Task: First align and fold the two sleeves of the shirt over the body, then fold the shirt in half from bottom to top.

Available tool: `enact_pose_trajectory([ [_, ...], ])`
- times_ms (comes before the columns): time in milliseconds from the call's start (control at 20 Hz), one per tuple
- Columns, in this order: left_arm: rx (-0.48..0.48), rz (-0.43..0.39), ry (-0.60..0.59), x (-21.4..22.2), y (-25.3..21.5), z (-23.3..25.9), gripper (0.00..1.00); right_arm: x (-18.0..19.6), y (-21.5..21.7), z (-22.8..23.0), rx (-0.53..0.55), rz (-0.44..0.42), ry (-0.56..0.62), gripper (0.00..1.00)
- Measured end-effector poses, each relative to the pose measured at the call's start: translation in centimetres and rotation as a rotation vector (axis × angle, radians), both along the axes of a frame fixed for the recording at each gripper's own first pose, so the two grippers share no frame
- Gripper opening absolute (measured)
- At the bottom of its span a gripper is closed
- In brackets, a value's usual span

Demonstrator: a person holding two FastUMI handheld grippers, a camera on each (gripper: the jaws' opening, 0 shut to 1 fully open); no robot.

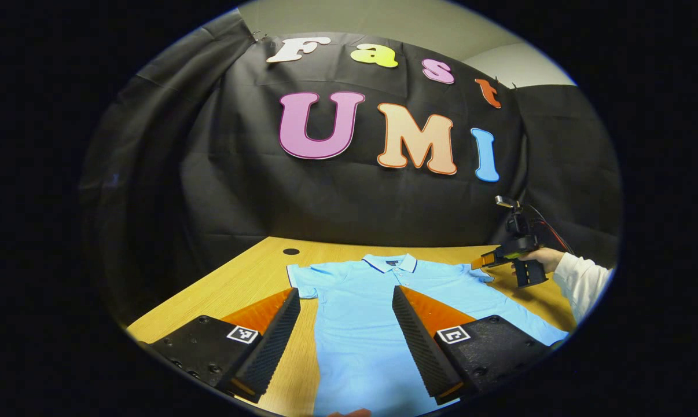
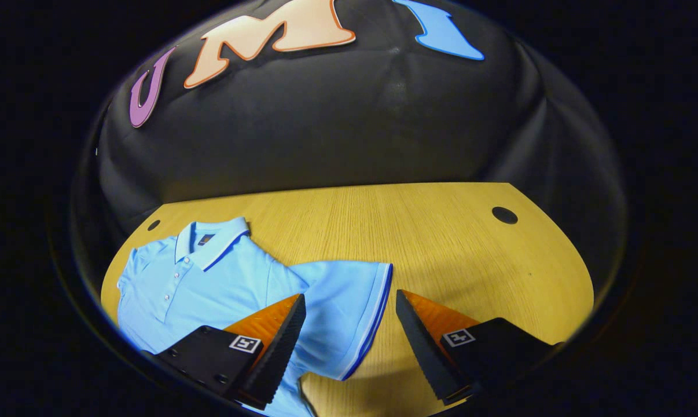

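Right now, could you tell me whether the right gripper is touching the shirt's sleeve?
Cannot tell. In the right gripper view, the right gripper is open astride the sleeve hem, but no gap or contact shows plainly.

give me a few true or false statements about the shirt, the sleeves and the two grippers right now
1. The light blue polo shirt lies spread flat on the wooden table. True.
2. The sleeve in front of the right gripper is already folded over the body. False: it lies spread out to the side on the table.
3. The right gripper's jaws are open, with the sleeve's striped cuff between them. True.
4. The left gripper is clamped on the collar. False: its jaws are open and the collar lies farther off, untouched.
5. The shirt has been folded in half from the bottom. False: its body lies full length.
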State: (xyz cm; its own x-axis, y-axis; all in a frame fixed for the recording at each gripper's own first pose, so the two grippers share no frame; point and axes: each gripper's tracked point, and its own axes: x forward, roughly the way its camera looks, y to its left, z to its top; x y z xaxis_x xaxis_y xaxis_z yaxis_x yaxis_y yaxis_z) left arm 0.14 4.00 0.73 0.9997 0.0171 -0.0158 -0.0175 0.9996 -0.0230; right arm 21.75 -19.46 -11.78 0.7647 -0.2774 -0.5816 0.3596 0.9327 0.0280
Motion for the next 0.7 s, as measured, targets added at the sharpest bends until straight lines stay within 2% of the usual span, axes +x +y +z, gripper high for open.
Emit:
enact_pose_trajectory([
  [100,-0.001,0.003,0.0,0.0,0.2,-0.1,0.96,0.1,0.1,-0.6,0.01,-0.005,0.007,0.94],
  [200,-0.001,0.002,0.002,0.0,0.1,-0.2,0.95,0.2,0.3,-1.1,0.012,-0.002,0.014,0.98],
  [350,0.003,-0.003,-0.001,-0.1,-0.1,0.0,0.95,0.1,0.6,-1.5,-0.002,0.01,0.029,0.94],
  [400,0.0,-0.007,-0.003,0.0,-0.2,0.0,0.95,0.0,0.4,-1.7,-0.014,0.01,0.035,0.97],
  [550,0.0,-0.016,0.011,0.1,-0.4,-0.4,0.95,-0.3,0.3,-1.6,-0.014,0.019,0.038,0.9],
  [650,-0.007,-0.023,0.02,0.2,-0.5,-0.6,0.95,-0.3,0.0,-1.6,-0.003,0.022,0.043,0.67],
  [700,-0.009,-0.024,0.022,0.1,-0.5,-0.8,0.95,-0.4,-0.1,-1.6,-0.002,0.03,0.042,0.63],
])
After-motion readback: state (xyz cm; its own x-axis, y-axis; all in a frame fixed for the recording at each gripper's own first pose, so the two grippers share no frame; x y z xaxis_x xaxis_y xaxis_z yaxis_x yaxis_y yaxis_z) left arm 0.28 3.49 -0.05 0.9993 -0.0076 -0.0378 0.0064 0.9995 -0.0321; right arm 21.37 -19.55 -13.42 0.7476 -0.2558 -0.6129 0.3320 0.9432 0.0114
